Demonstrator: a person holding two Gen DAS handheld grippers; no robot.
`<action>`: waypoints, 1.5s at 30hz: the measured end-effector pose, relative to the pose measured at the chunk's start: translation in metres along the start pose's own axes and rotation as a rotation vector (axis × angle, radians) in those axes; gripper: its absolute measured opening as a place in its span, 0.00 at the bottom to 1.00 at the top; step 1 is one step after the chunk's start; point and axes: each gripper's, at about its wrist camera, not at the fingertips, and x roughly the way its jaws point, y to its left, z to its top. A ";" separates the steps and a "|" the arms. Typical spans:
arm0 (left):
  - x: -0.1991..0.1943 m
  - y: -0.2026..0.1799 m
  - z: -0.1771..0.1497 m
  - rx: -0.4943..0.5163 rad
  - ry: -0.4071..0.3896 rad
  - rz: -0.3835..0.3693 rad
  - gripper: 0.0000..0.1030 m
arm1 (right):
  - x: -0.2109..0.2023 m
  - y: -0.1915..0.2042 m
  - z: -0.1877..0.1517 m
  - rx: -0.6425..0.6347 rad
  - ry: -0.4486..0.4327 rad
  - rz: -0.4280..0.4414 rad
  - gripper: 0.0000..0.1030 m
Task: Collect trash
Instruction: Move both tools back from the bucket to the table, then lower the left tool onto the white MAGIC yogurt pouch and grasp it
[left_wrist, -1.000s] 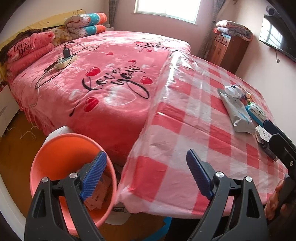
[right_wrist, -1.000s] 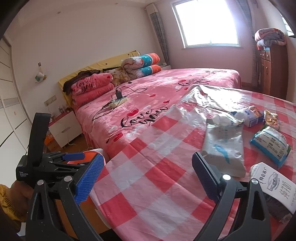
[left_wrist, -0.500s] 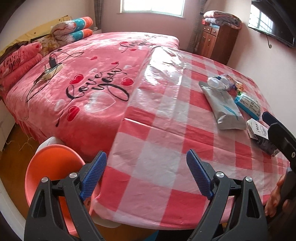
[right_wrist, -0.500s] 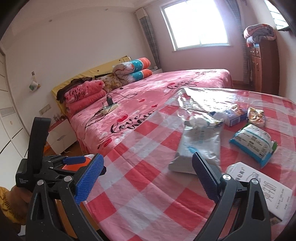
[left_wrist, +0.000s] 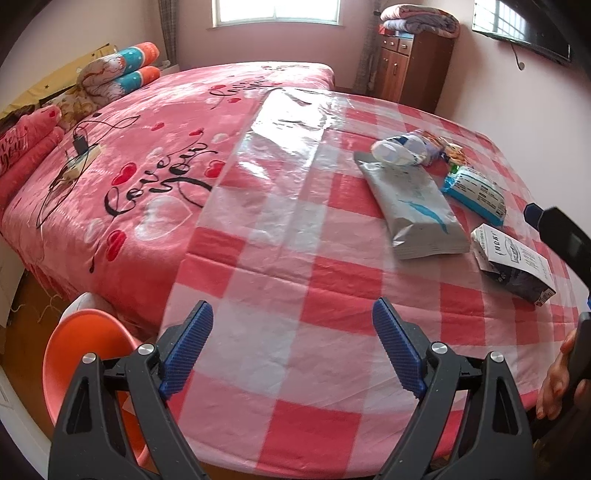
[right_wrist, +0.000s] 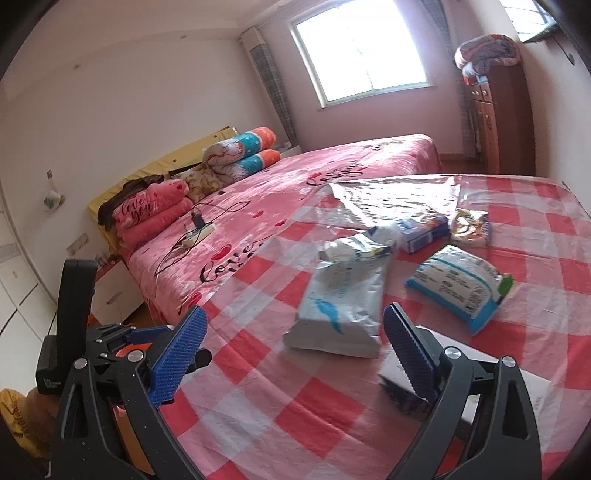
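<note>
Several pieces of trash lie on the red-and-white checked cloth (left_wrist: 295, 280): a long grey packet (left_wrist: 413, 206) (right_wrist: 343, 299), a blue-and-white packet (left_wrist: 476, 192) (right_wrist: 458, 284), a white-and-dark carton (left_wrist: 513, 262), a crumpled white wrapper (left_wrist: 399, 149) and small snack packs (right_wrist: 472, 227) behind. My left gripper (left_wrist: 291, 350) hovers open over the cloth's near edge, nothing between its blue pads. My right gripper (right_wrist: 295, 354) is open just short of the grey packet, with the carton (right_wrist: 406, 391) partly hidden under its right finger.
An orange bin (left_wrist: 81, 354) stands on the floor at the lower left, below the cloth's edge. The pink bed (left_wrist: 155, 162) carries a power strip with cables (left_wrist: 79, 151). A wooden cabinet (left_wrist: 417, 70) stands by the far wall. A hand (left_wrist: 557, 380) shows at right.
Both grippers have moved right across the cloth, toward the trash. The orange bin has slid from under the left gripper to the lower left. Both jaws stayed open.
</note>
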 end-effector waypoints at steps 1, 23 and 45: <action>0.002 -0.004 0.001 0.006 0.003 -0.002 0.86 | -0.002 -0.006 0.001 0.013 -0.001 -0.005 0.92; 0.047 -0.113 0.113 0.323 -0.031 -0.165 0.86 | -0.023 -0.113 0.012 0.194 0.108 -0.129 0.92; 0.122 -0.130 0.169 0.375 0.068 -0.216 0.86 | -0.008 -0.132 -0.007 0.218 0.272 -0.102 0.92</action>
